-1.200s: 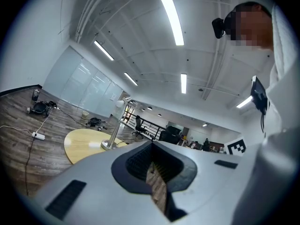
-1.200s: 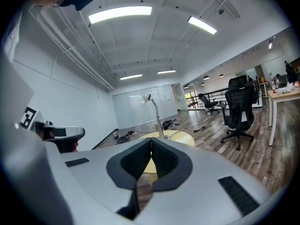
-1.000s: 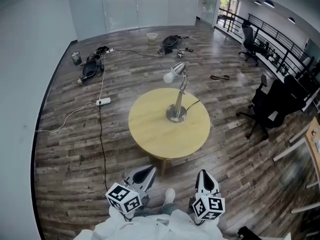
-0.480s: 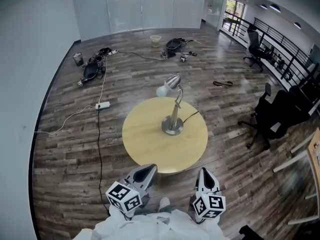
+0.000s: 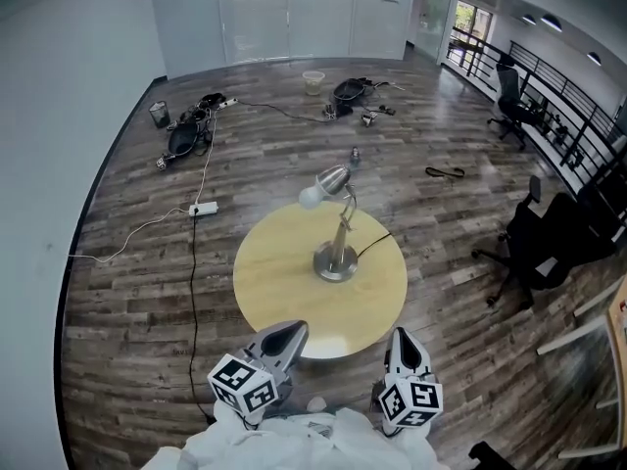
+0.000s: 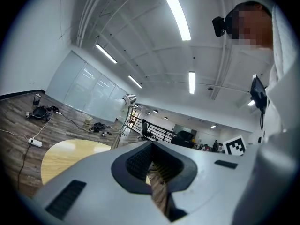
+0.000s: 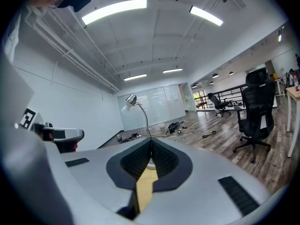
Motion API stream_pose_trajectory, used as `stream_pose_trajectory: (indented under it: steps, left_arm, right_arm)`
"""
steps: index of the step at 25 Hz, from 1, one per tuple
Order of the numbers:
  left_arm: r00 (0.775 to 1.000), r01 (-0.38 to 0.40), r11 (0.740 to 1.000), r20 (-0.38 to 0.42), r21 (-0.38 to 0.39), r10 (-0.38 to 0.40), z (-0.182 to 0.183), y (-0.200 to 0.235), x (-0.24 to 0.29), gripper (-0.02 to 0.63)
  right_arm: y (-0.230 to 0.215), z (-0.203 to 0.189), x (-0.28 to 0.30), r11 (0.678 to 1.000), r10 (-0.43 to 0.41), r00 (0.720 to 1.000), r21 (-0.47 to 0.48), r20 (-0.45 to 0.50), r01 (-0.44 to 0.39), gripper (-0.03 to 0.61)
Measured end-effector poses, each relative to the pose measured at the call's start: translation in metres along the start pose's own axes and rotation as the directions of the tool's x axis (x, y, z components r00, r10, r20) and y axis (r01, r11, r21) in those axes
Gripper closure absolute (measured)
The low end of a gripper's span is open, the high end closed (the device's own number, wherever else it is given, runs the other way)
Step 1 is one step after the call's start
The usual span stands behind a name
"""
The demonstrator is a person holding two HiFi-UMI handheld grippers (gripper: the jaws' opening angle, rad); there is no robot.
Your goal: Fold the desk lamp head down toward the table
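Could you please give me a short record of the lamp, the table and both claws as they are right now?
Lamp: desk lamp standing upright near the middle of the round table
Head: lamp head raised, not folded down
Left: left claw shut, empty, apart from the lamp
Right: right claw shut, empty, apart from the lamp
Floor: power strip with cables, left of the table

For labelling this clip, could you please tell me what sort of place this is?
Most likely an open office: office chairs at the right, a glass wall at the far end, a desk lamp on a round table.
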State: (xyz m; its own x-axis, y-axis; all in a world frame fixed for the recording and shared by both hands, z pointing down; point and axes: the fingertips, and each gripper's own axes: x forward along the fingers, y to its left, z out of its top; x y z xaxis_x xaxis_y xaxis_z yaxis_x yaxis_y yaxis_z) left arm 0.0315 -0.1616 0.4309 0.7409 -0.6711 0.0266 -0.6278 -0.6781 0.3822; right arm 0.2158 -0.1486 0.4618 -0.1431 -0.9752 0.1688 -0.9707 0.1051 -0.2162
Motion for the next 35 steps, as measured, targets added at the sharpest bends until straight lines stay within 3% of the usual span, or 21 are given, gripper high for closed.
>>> stream_pose_trajectory:
  steps: [15, 22, 33, 35]
  left_arm:
    - [0.999, -0.044, 0.999, -0.026, -0.023, 0.043, -0.003, 0.025, 0.033, 0.612]
    - [0.999, -0.001, 0.999, -0.049, 0.035, 0.003, 0.006, 0.027, 0.056, 0.612]
    - [0.998, 0.026, 0.998, -0.054, 0.054, -0.023, 0.018, 0.049, 0.056, 0.612]
    - [0.998, 0.031, 0.995, -0.054, 0.094, -0.026, 0.022, 0.053, 0.056, 0.612]
  right_arm:
    - [-0.013, -0.010, 0.050, 0.999, 0.040, 0.997, 0.013, -0.062, -0.039, 0.566]
    - [-0.021, 0.004, 0.069, 1.000, 0.017, 0.999, 0.018, -0.034, -0.016, 0.566]
    - [0.010, 0.005, 0.096, 0.999, 0.043, 0.999, 0.009, -0.026, -0.043, 0.567]
    - [0.017, 0.002, 0.098, 0.999, 0.053, 0.998, -0.001, -0.034, -0.054, 0.566]
